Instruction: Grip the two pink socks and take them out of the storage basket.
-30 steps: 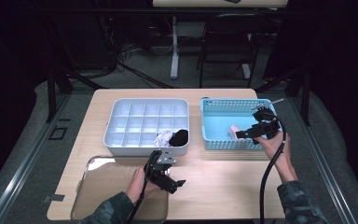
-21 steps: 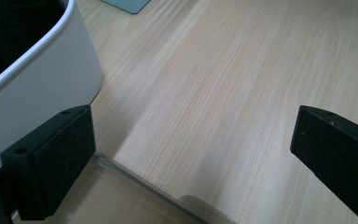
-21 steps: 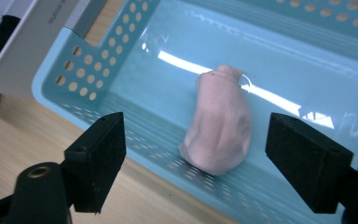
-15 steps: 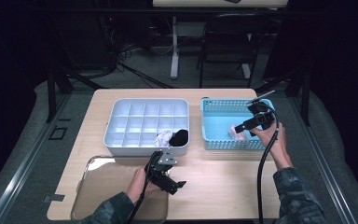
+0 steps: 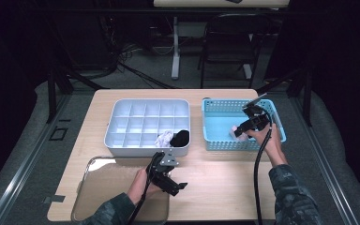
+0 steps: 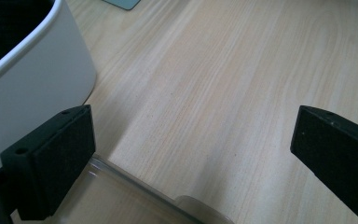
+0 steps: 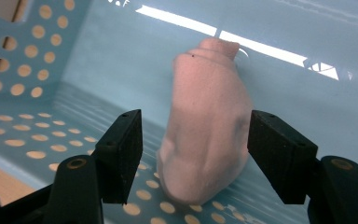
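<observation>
Right tool (image 7: 193,149) | jaws closing, part open | straddling pink sock (image 7: 207,130), untouched

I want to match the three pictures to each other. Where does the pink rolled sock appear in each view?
High view: the pink sock lies in the blue basket, right of centre, at the right gripper.
Left gripper view: not in this picture.
Right gripper view: centre, between the open jaws, apart from both.
Shared landmark: the perforated blue basket wall, at upper left in the right gripper view.
</observation>
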